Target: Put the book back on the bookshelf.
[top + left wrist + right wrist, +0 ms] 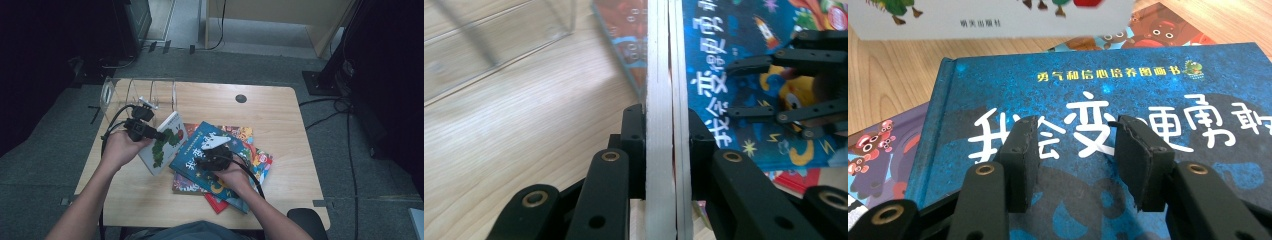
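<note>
Between the jaws of the left gripper point(667, 140) sits the white caterpillar book point(163, 142), clamped edge-on by both pads and held tilted above the wooden table point(280, 112), just left of the book stack. Directly behind it stands a clear acrylic rack point(131, 95). Over the blue book point(1088, 125), which tops the stack, hovers the right gripper point(1075, 160), jaws apart with nothing between them. Beneath the blue book lie further picture books point(260, 162).

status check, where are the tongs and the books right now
Left tongs shut on white caterpillar book, lifted on edge. Right tongs open over blue book, nothing gripped. Clear rack behind, unobstructed.
</note>
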`<action>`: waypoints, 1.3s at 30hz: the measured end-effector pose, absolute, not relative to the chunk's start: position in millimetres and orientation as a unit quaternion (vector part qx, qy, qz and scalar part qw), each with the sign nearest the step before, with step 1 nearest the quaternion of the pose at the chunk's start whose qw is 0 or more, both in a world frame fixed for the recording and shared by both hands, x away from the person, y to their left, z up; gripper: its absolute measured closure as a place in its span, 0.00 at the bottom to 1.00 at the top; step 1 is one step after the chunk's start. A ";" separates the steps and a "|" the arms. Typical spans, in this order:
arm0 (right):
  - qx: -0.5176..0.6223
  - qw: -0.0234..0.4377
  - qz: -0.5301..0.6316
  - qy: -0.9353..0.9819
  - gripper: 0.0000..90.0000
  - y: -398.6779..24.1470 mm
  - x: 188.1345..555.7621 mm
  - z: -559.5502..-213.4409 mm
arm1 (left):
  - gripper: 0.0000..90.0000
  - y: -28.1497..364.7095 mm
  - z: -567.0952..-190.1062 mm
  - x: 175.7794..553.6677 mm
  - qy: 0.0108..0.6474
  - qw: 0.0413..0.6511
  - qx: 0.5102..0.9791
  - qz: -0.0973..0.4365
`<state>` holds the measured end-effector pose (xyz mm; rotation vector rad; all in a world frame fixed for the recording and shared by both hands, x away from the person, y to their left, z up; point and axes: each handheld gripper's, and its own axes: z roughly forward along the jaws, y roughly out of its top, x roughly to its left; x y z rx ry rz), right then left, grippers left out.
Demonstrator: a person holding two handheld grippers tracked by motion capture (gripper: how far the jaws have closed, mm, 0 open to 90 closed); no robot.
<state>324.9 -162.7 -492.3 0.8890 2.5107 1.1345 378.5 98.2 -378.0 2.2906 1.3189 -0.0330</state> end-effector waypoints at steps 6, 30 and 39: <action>0.304 0.126 0.393 0.859 0.58 -163.5 325.5 -493.3 | 0.86 104.5 -381.7 380.5 0.516 0.229 0.825 -0.003; 0.301 0.127 0.396 0.858 0.59 -163.4 327.0 -494.3 | 0.86 106.1 -392.1 395.3 0.576 0.220 0.787 0.021; 0.300 0.126 0.397 0.858 0.60 -163.6 327.0 -494.6 | 0.86 99.7 -384.4 404.6 0.585 0.224 0.779 0.031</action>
